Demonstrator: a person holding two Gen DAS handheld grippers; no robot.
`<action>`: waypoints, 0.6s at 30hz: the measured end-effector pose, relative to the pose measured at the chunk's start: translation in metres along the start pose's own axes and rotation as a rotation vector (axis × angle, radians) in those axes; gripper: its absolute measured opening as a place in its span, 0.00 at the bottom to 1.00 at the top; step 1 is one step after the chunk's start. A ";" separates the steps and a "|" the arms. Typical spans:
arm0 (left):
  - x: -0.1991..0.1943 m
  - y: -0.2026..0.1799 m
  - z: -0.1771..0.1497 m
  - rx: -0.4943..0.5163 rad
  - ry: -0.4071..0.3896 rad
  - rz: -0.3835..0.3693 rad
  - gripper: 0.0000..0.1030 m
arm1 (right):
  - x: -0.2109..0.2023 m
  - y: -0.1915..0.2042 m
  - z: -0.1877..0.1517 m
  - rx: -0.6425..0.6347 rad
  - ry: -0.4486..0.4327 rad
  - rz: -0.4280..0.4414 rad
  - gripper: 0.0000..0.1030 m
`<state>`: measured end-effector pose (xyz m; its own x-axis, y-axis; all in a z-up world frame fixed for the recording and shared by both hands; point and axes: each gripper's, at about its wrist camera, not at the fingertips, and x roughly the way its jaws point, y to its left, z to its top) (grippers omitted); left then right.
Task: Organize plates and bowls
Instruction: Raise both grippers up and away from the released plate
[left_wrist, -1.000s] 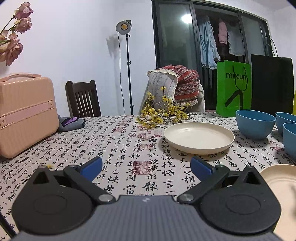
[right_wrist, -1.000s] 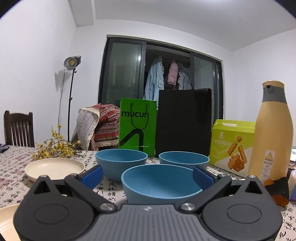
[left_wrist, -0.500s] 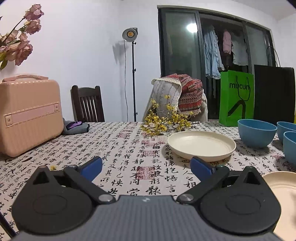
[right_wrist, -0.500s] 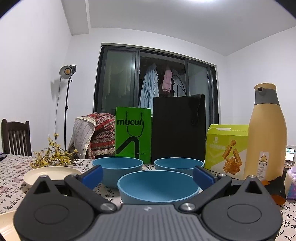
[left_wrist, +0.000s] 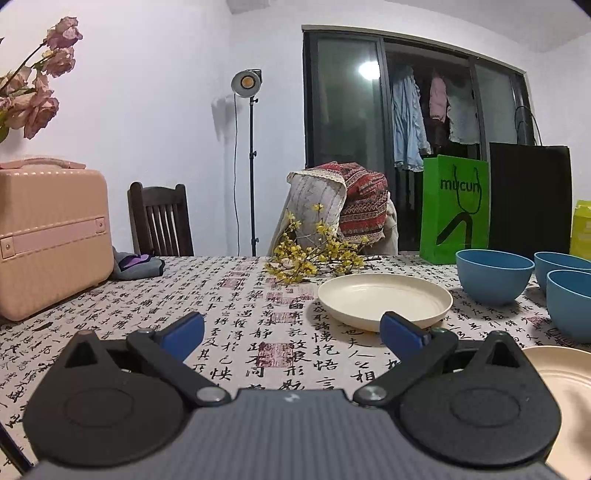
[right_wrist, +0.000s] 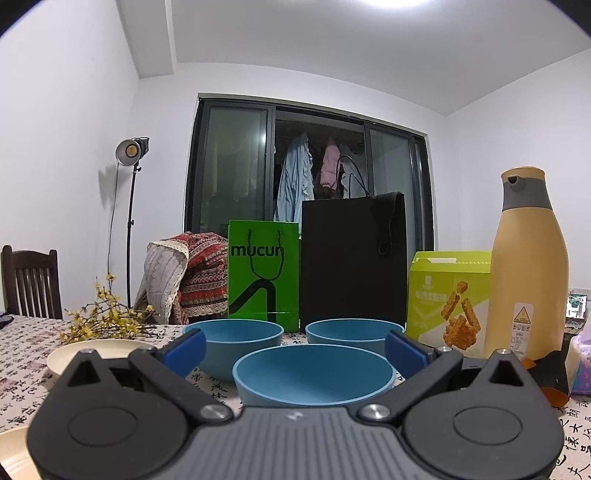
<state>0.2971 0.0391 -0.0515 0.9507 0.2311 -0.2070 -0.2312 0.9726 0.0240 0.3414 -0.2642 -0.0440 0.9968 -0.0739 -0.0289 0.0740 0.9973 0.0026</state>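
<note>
A pink case (left_wrist: 51, 236) sits left, yellow sprigs (left_wrist: 314, 254) mid-table (green bag (left_wrist: 454, 210) behind).

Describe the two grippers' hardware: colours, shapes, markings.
The left gripper and right gripper look identical: a grey ribbed body with a small white mark at its front edge, two black rounded housings with disc insets and triangular cut-outs, black linkage arms on silver pivots, and blue fingertips. No cables, hands or sleeves visible.

Table (left_wrist: 236, 295), calligraphy-print cloth: cream plates (left_wrist: 384, 301), blue bowls (right_wrist: 312, 373), yellow sprigs (left_wrist: 314, 254), pink case (left_wrist: 51, 236).
</note>
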 end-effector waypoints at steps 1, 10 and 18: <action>0.000 0.000 0.000 0.001 -0.003 -0.003 1.00 | 0.000 0.000 0.000 -0.002 0.002 0.001 1.00; -0.003 0.000 0.000 -0.001 -0.023 -0.002 1.00 | -0.001 0.002 -0.001 -0.015 -0.004 0.007 1.00; -0.003 0.001 0.000 -0.009 -0.018 0.001 1.00 | -0.001 0.003 -0.001 -0.014 -0.006 0.004 1.00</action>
<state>0.2943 0.0396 -0.0505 0.9541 0.2322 -0.1890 -0.2336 0.9722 0.0154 0.3405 -0.2608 -0.0451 0.9973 -0.0695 -0.0233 0.0693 0.9975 -0.0108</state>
